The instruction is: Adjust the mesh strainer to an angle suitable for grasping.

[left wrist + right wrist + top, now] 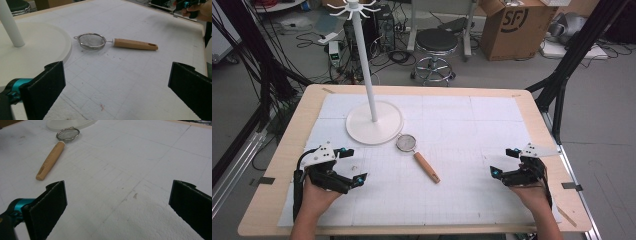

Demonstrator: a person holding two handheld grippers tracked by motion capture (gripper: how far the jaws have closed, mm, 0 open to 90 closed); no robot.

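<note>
Both released: left hand-held gripper (348, 166) and right hand-held gripper (503, 162) sit empty; take strainer (418, 156) by its wooden handle (427, 167), lying toward 5 o'clock from the stand base (374, 122).

Wide open mat, one tall stand to mind

Between the left gripper (350, 164) and the right gripper (504, 161), both with jaws spread and nothing in them, the white mat (472, 130) lies bare along the table's near edge and out to its right edge. The strainer (417, 157) lies flat near the middle, its mesh bowl just beside the round base of the white stand (374, 122), so that side is tight. The stand's pole rises toward the far left corner and blocks a high sweep there.
</note>
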